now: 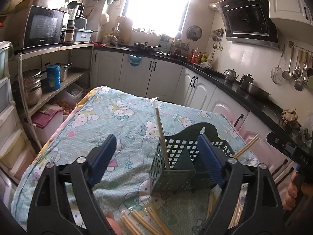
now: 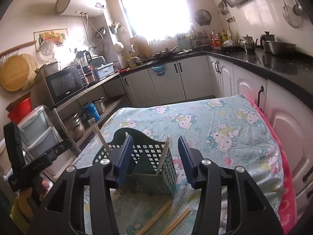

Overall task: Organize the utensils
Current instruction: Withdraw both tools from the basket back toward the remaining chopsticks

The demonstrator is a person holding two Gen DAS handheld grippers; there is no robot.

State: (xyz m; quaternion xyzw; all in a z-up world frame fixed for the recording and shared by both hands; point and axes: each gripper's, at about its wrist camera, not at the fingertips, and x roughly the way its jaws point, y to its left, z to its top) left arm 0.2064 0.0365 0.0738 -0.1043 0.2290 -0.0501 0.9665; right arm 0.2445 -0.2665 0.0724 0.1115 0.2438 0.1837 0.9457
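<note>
A dark green mesh utensil basket (image 1: 159,172) stands on the cartoon-cat cloth (image 1: 117,121). A wrapped pair of chopsticks (image 1: 160,129) leans upright in its left compartment. My left gripper (image 1: 156,156) is open, its blue pads on either side of the basket's near corner and touching nothing. Several loose bamboo chopsticks (image 1: 140,223) lie on the cloth below it. In the right wrist view my right gripper (image 2: 155,158) is open over the basket (image 2: 148,152). A wrapped pair (image 2: 164,154) stands in the right compartment between the pads, untouched. More chopsticks (image 2: 156,217) lie in front.
White cabinets under a black counter (image 1: 215,74) run behind and to the right of the table. Shelves with a microwave (image 1: 43,27) and pots stand on the left. A pink blanket (image 2: 287,186) hangs over the table's right edge. The other gripper's body (image 2: 17,156) shows at far left.
</note>
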